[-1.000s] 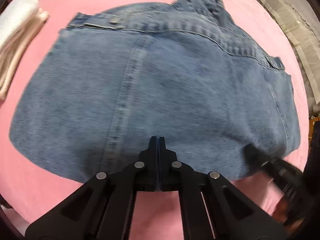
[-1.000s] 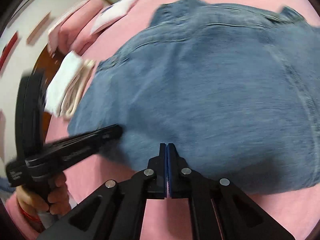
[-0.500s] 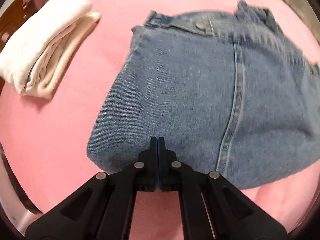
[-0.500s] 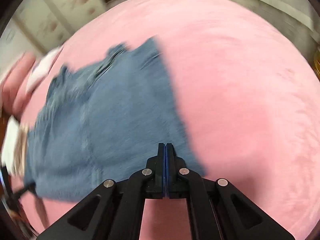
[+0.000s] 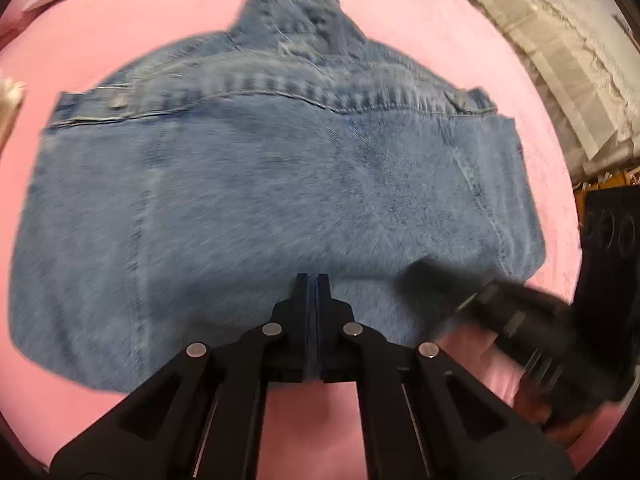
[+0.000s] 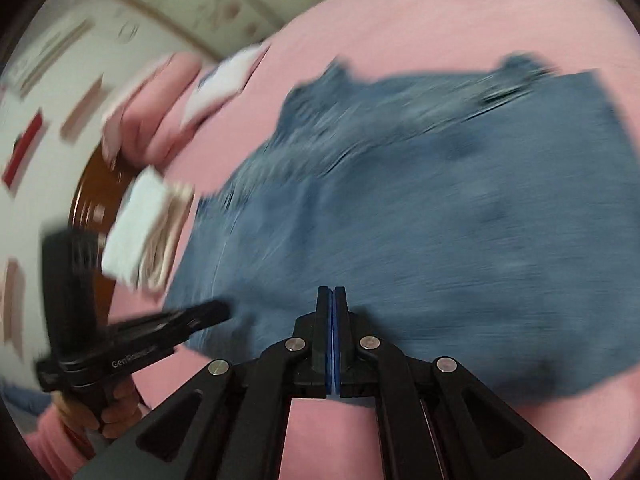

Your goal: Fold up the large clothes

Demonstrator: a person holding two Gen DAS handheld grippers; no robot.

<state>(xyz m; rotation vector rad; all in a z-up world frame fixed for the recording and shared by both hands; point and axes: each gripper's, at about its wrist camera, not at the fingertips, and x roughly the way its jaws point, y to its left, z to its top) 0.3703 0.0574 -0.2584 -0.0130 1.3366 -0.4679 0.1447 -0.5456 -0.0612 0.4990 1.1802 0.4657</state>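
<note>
A blue denim garment (image 5: pixel 280 184) lies folded and flat on the pink bedcover (image 5: pixel 400 8), its collar (image 5: pixel 296 20) at the far side. My left gripper (image 5: pixel 312 278) hovers shut over the near hem, with nothing between its fingers. The right gripper (image 5: pixel 420 276) shows blurred at the hem's right corner. In the right wrist view the same garment (image 6: pixel 420 220) is motion-blurred. There my right gripper (image 6: pixel 331 290) is shut and empty above the near edge. The left gripper (image 6: pixel 222 310), held by a hand (image 6: pixel 116 404), points at the hem's left corner.
A stack of folded white and cream cloths (image 6: pixel 140 228) lies on the bed left of the garment. Pink pillows (image 6: pixel 160 96) are behind it, beside a brown wooden surface (image 6: pixel 92 200). Pale bedding (image 5: pixel 560 60) runs along the bed's right side.
Half a second ago each view had swung out to its own side edge of the garment; both are back over the near hem now. Both grippers stayed shut.
</note>
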